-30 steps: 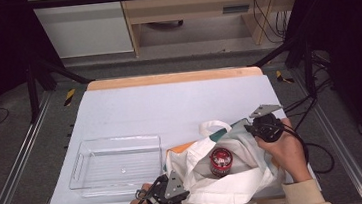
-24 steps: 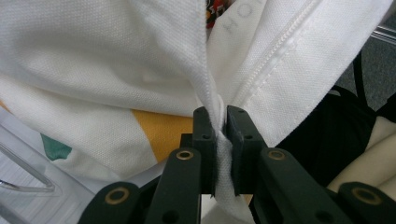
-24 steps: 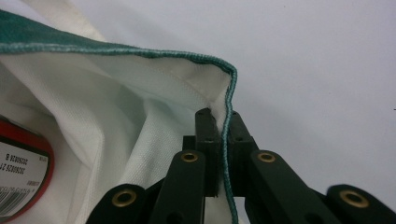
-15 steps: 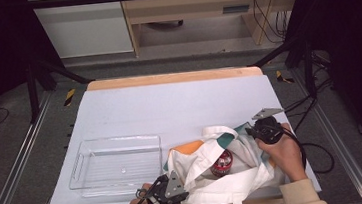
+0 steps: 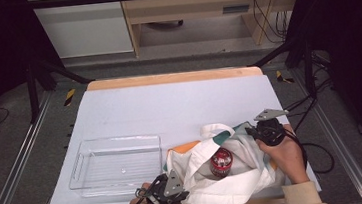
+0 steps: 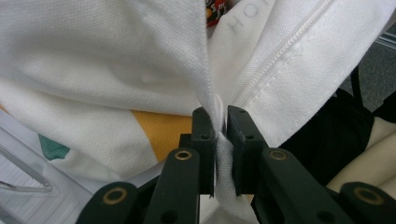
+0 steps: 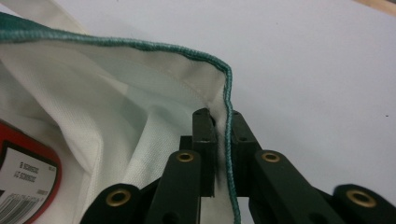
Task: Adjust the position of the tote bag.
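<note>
Two grippers clamp the white cloth tote bag [image 5: 236, 177] at lower right of frame: left gripper [image 6: 221, 135] pinches its fabric, right gripper [image 7: 222, 130] its green-stitched rim; a red can [image 5: 221, 161] sits inside.

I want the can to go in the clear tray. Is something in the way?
Yes. The red can sits down inside the white bag, whose cloth wall rises between it and the clear tray. Both grippers are shut on the bag's rim.
</note>
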A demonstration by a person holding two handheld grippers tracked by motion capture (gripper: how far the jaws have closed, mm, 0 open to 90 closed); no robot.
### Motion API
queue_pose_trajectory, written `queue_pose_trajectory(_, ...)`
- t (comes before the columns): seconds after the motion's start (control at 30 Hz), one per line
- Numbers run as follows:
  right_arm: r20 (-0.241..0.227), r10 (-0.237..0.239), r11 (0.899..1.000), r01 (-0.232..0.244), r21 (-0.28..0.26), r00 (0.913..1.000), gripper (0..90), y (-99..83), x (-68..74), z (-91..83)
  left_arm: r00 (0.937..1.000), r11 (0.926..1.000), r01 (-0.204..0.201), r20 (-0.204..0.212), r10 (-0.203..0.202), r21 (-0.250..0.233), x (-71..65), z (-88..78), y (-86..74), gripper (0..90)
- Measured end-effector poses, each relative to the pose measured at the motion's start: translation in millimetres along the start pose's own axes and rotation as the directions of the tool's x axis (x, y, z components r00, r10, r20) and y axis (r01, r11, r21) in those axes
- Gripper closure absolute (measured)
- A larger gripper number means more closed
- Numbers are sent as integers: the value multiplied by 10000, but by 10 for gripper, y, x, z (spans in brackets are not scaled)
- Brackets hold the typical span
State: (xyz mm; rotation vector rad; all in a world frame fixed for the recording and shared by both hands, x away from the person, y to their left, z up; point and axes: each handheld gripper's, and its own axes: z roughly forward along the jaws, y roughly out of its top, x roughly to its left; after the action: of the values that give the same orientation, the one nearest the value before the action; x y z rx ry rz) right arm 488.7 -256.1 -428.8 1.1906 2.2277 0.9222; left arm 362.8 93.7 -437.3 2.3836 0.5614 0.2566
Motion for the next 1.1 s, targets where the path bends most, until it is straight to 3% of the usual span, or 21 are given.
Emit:
queue_pose_trajectory(0.13, 134, 148, 9992, -143, -384, 9998, 696, 14, 3, -117, 9996, 9988, 264, 59, -262, -409, 4, -59, 15, 746)
queue_pose_trajectory(0.23, -25, 367, 9970, -368, -678, 9993, 518, 31, -20, -250, 9990, 9957, 426, -58, -432, -819, 16, -132, 43, 634)
queue_pose_trajectory(0.37, -49, 690, 9918, -691, -1071, 9976, 356, 51, -63, -455, 9976, 9899, 662, -132, -683, -1253, 35, -231, 73, 512)
queue_pose_trajectory(0.5, -128, 849, 9862, -859, -1419, 9963, 297, 93, -52, -631, 9962, 9849, 769, -284, -823, -1551, 47, -315, 114, 437)
queue_pose_trajectory(0.6, -22, 543, 9870, -540, -1514, 9985, 254, 154, 19, -754, 9959, 9836, 749, -381, -822, -1644, 48, -365, 141, 383)
queue_pose_trajectory(0.77, -369, 114, 9855, -175, -1685, 9993, 208, 201, 167, -928, 9928, 9769, 761, -762, -929, -1999, 114, -476, 208, 301)
queue_pose_trajectory(1.0, -601, -179, 9901, 93, -1402, 9980, 208, 154, 297, -987, 9911, 9718, 466, -1105, -738, -2312, 280, -632, 405, 240)
queue_pose_trajectory(1.1, -726, -368, 9916, 275, -1262, 9967, 240, 184, 347, -983, 9899, 9754, 291, -1294, -586, -2185, 382, -635, 526, 235)
